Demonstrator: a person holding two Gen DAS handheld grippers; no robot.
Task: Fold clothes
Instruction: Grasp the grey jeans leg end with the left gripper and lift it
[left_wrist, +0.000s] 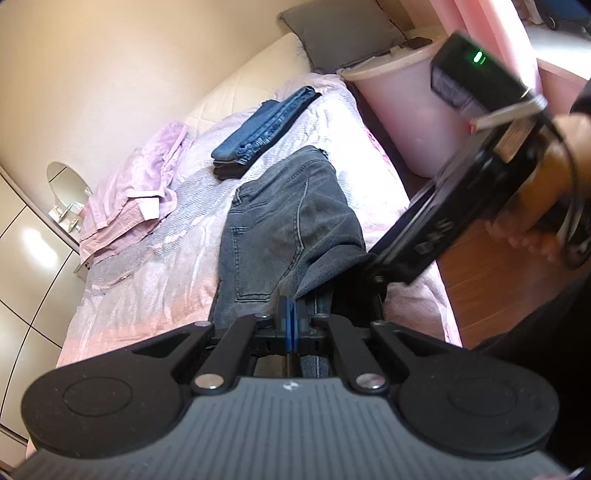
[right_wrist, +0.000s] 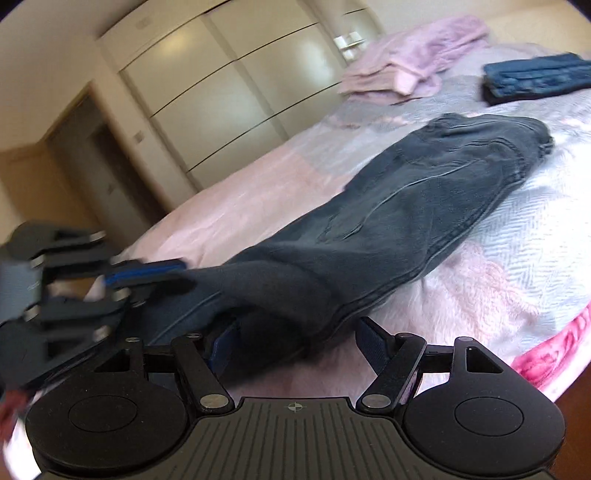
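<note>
Dark grey jeans lie lengthwise on the pink and grey bedspread, with one leg end lifted off the bed toward me. My left gripper has its blue pads pressed together on that raised end; in the right wrist view the left gripper pinches the cloth at the jeans' near tip. My right gripper stands wide open at the bed's edge, and a fold of the same leg lies between its fingers without being pressed. Its housing, held by a hand, comes in from the right.
Folded blue jeans and a heap of pink clothing lie farther up the bed. A pink bin stands beside the bed, with a grey pillow behind it. Wardrobe doors line the far wall. Wooden floor shows on the right.
</note>
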